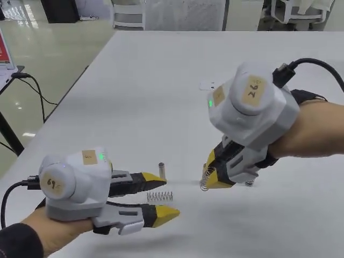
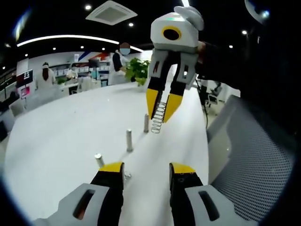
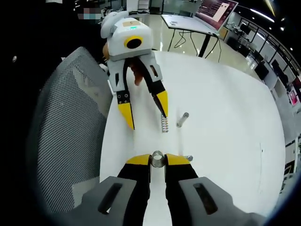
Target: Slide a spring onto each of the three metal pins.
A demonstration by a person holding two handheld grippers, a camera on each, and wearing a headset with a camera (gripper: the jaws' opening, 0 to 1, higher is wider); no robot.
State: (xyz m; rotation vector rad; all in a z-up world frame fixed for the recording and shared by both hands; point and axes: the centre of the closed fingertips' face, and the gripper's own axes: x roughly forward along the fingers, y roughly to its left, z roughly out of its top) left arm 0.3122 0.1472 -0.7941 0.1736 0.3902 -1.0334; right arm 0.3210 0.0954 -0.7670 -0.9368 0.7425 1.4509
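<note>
No springs on yet: three short grey metal pins [image 2: 129,140] stand bare on the broad white surface [image 1: 161,97]. The right gripper [image 1: 212,181], at 4 o'clock, pinches a thin coiled wire spring [image 2: 158,117] just beside one pin. The left gripper [image 1: 170,195], at 7, is spread w/ a second loose spring [image 1: 159,196] lying btwn its jaws. Bare room twd 12; edge at 10, well apart.

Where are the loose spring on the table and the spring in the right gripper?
Loose spring [image 1: 159,196], head view, middle of its coils.
Held spring [image 2: 159,117], left gripper view, coils between the jaws.
</note>
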